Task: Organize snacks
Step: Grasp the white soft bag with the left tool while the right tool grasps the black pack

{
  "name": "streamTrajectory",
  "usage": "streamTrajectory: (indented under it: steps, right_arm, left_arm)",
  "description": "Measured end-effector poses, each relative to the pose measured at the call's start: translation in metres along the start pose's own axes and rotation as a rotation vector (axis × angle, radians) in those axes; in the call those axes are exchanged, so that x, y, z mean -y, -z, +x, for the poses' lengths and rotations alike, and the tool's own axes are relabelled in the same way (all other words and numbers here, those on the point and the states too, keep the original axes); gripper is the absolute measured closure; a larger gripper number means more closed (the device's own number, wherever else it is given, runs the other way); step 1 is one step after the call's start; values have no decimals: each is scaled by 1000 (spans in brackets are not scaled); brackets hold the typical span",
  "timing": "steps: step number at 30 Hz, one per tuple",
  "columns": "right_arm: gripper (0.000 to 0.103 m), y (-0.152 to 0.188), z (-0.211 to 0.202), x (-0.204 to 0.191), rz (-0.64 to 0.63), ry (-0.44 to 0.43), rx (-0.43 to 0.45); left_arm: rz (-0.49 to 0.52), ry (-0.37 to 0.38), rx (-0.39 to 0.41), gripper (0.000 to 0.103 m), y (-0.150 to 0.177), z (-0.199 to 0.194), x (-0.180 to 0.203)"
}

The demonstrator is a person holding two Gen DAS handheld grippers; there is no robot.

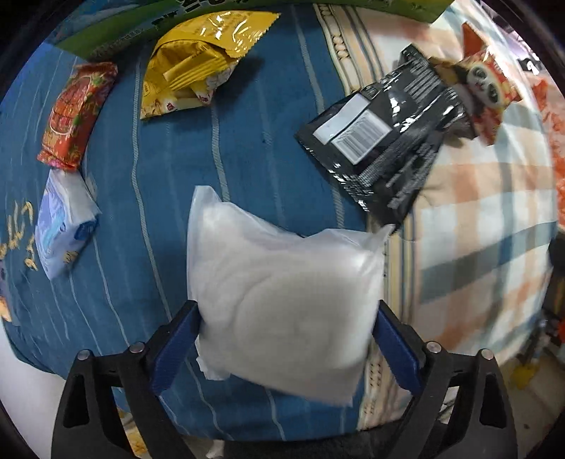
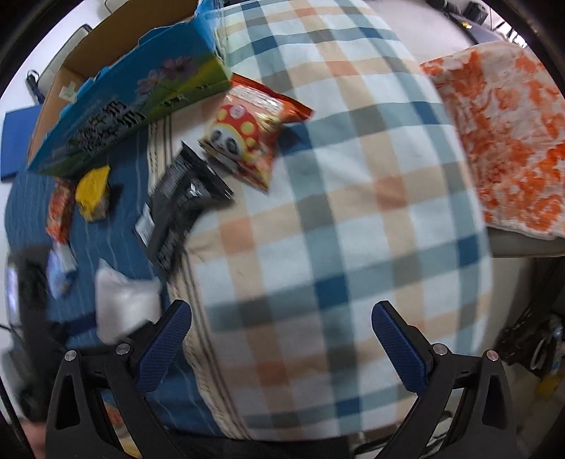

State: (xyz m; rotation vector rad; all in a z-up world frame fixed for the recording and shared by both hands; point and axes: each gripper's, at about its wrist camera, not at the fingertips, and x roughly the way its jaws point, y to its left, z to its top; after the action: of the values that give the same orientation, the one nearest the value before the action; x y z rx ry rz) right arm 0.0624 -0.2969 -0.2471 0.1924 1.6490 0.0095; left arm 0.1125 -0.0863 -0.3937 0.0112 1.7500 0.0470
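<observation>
My left gripper point(image 1: 287, 328) is shut on a puffy white packet point(image 1: 282, 300), held above the blue striped cloth point(image 1: 169, 197). Beyond it lie a yellow snack bag point(image 1: 197, 67), a red-orange packet point(image 1: 76, 113), a pale blue packet point(image 1: 63, 226), a black pouch point(image 1: 381, 141) and a red panda-print bag point(image 1: 483, 88). My right gripper point(image 2: 280, 339) is open over the checked blanket point(image 2: 353, 212) with nothing between its fingers. In the right wrist view the white packet point(image 2: 123, 300) shows at lower left, the black pouch point(image 2: 180, 208) and panda bag point(image 2: 247, 134) farther off.
An open cardboard box with a blue and green printed side point(image 2: 127, 106) stands at the far edge; its green side point(image 1: 116, 31) shows in the left wrist view. An orange-and-white patterned cloth point(image 2: 508, 141) lies at the right. The bed edge drops off at the right.
</observation>
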Motion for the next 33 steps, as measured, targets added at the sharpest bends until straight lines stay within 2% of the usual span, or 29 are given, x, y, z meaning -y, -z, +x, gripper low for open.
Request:
streamTrajectory:
  steps: [5, 9, 12, 13, 17, 19, 20, 21, 25, 30, 33]
  right_arm:
    - [0, -29, 21, -26, 81, -110, -51]
    - [1, -52, 44, -52, 174, -135, -98]
    - [4, -66, 60, -67, 238, -125, -110]
    - [5, -69, 67, -71, 260, -115, -115]
    - [20, -78, 89, -87, 300, -74, -146]
    - [28, -76, 85, -99, 267, -18, -128]
    - [36, -74, 85, -104, 239, -2, -138]
    - [39, -70, 83, -110, 191, 16, -150]
    - [43, -45, 81, -116, 16, 70, -219]
    - [44, -8, 71, -113, -184, 122, -256]
    - [41, 4, 63, -111, -224, 138, -231]
  left_arm:
    - [-20, -32, 53, 20, 13, -10, 2]
    - [-108, -117, 71, 21, 20, -33, -34]
    - [-209, -72, 46, 19, 22, -34, -71]
    - [-233, -29, 40, 17, 23, -36, -81]
    - [-259, 51, 24, 12, 27, -43, -92]
    - [-240, 50, 16, 11, 30, -47, -94]
    - [-228, 50, 16, 11, 31, -44, -90]
    - [-215, 47, 13, 11, 33, -45, -88]
    - [-202, 62, 19, 11, 42, -51, -86]
    - [-196, 75, 10, 11, 67, -48, -91]
    - [-218, 158, -6, 11, 82, -60, -93]
